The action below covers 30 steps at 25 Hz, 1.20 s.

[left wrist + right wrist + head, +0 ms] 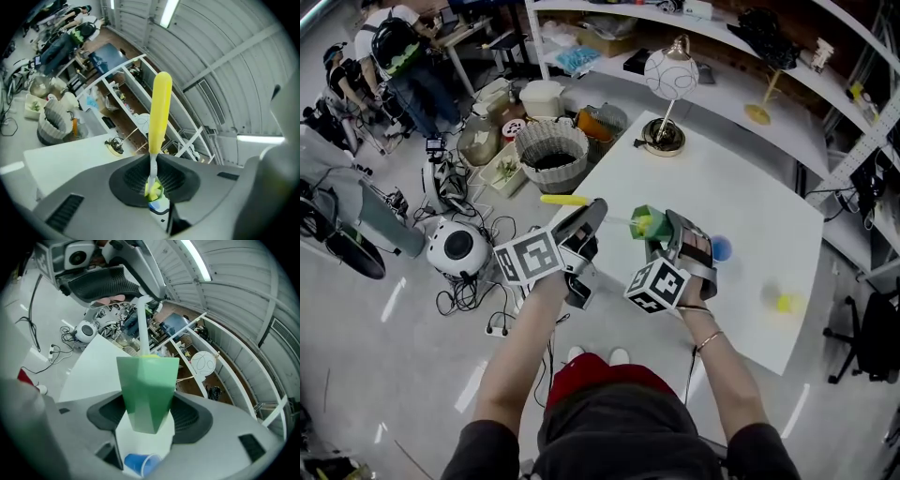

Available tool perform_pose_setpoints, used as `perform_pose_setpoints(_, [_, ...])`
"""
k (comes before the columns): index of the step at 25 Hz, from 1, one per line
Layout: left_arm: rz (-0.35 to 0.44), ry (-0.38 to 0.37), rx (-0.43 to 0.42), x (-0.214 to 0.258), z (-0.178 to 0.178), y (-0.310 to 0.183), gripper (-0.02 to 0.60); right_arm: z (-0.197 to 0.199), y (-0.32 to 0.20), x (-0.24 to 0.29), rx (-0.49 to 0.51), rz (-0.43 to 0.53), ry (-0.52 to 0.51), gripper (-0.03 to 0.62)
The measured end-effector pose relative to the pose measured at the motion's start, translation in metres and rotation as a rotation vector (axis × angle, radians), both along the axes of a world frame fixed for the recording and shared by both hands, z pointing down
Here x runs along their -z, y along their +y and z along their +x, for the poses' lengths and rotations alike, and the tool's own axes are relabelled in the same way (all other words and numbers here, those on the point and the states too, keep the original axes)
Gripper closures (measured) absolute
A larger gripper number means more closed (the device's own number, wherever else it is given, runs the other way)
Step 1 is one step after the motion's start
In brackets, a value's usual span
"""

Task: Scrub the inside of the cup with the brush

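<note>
As the brush [564, 200] sits with its head in the green cup [648, 223], a person holds two handheld grippers in the air above the near edge of a white table [722, 178]. The left gripper [584, 228] has its jaws closed tight on the brush's thin white neck, which the left gripper view shows pinched between the black pads [133, 176], with the yellow handle sticking out beyond them. The right gripper [667, 236] is clamped on the lower half of the faceted cup and holds it clear of the table, its mouth turned towards the left gripper.

In the right gripper view the white neck comes from the left gripper and disappears over the cup's rim, where a yellow-green tuft shows, so the bristles appear to be inside. Both tools are picked up and the brush is in place, and the scrubbing looks to be under way. How much of the inside has been worked cannot be judged, since the cup's walls hide the brush head. Left to do, by this reading, are the rest of the scrubbing and drawing the brush out.

A blue cup [140, 464] lies on its side on the table below, with a small yellow-green ball [785, 302] and a globe lamp [670, 73] well apart from it
</note>
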<state>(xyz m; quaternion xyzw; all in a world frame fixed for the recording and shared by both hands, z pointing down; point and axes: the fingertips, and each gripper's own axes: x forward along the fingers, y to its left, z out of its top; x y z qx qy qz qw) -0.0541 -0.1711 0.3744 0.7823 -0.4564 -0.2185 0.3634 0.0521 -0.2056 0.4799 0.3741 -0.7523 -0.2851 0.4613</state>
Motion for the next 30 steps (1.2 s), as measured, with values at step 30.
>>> perform_pose_setpoints(30, [0.085,0.075,0.254,0.038,-0.084,0.049,0.540,-0.009,0.004,0.005,0.004,-0.029,-0.153,0.286])
